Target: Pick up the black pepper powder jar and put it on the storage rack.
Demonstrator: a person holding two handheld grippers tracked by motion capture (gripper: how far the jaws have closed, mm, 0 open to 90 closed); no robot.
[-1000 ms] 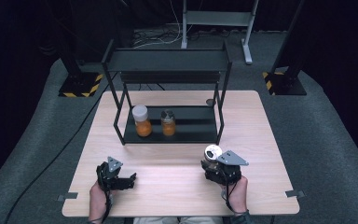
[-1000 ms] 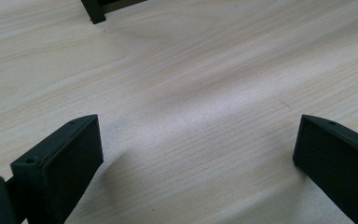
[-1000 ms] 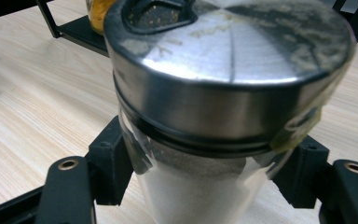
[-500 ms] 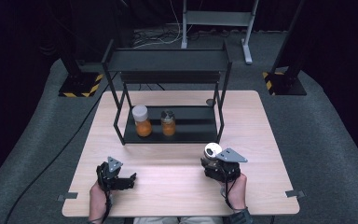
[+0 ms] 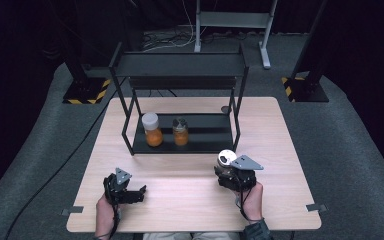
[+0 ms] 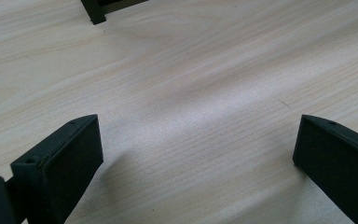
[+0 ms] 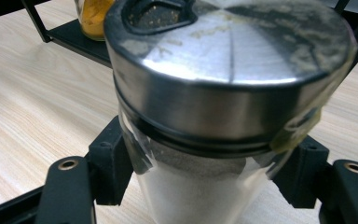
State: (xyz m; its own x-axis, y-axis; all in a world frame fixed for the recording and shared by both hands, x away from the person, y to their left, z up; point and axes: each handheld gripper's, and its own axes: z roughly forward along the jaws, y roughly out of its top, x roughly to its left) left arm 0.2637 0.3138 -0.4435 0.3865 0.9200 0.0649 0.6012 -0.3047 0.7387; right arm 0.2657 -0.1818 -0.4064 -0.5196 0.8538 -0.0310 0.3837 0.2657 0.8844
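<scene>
Showed a pale wooden tabletop (image 5: 190, 195) bearing a black two-tier rack (image 5: 182, 90), two jars of orange contents (image 5: 165, 131) on its lower shelf. Held in front of that rack a steel-lidded shaker jar of white powder (image 7: 223, 102), clamped in the right hand-held gripper (image 5: 234, 172), probably for shelving alongside. Rested the left hand-held gripper (image 5: 124, 186) low over bare wood, jaws wide apart and empty.

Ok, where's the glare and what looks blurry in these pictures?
Right gripper view: glare streaks on the jar's metal lid, with the orange jar behind it soft. Left gripper view: a pale sheen on the table. High view: dark surroundings, slightly soft.
</scene>
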